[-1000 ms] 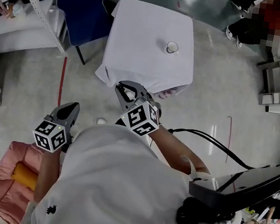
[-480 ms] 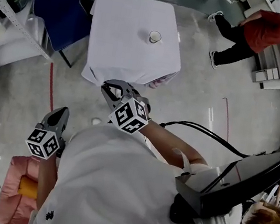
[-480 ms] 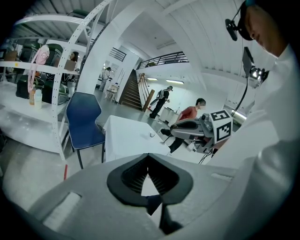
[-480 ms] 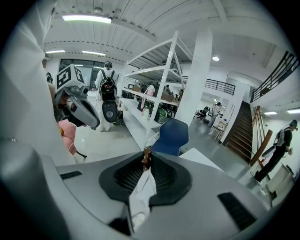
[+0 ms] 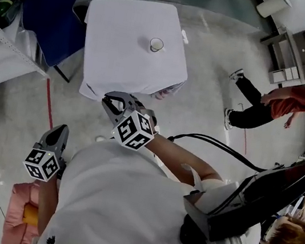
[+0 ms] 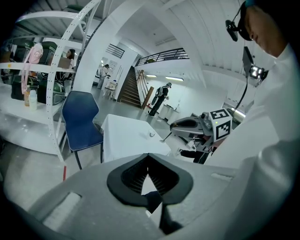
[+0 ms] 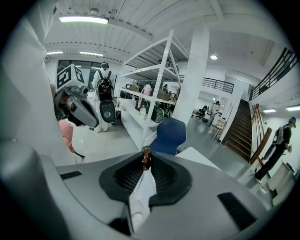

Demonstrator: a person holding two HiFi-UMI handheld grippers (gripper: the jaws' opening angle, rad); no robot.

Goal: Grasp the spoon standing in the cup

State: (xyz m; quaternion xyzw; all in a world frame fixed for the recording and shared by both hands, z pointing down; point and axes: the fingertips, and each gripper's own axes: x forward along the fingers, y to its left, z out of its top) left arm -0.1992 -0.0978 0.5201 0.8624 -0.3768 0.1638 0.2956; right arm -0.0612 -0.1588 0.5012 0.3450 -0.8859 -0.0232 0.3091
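Observation:
A white cup (image 5: pixel 155 44) stands near the far right part of a table with a white cloth (image 5: pixel 123 55). It also shows small in the left gripper view as the cup (image 6: pixel 152 135). No spoon can be made out in it at this distance. My right gripper (image 5: pixel 107 100) hangs in front of the table's near edge, well short of the cup. Its jaws are nearly together (image 7: pixel 146 158), with a small brown bit at the tips that I cannot identify. My left gripper (image 5: pixel 60 130) hangs lower at my left side, shut and empty (image 6: pixel 148 157).
A blue chair (image 5: pixel 45 16) stands left of the table, next to white shelving (image 5: pixel 0 12). A person in red (image 5: pixel 286 103) walks at the right. A black cable (image 5: pixel 218 147) runs from my right arm. A pink cushion (image 5: pixel 16 214) lies at the lower left.
The view has swung, so table and cup sit further left in the picture. The person in red has walked from the upper right to the right side. Both grippers stay low by my body.

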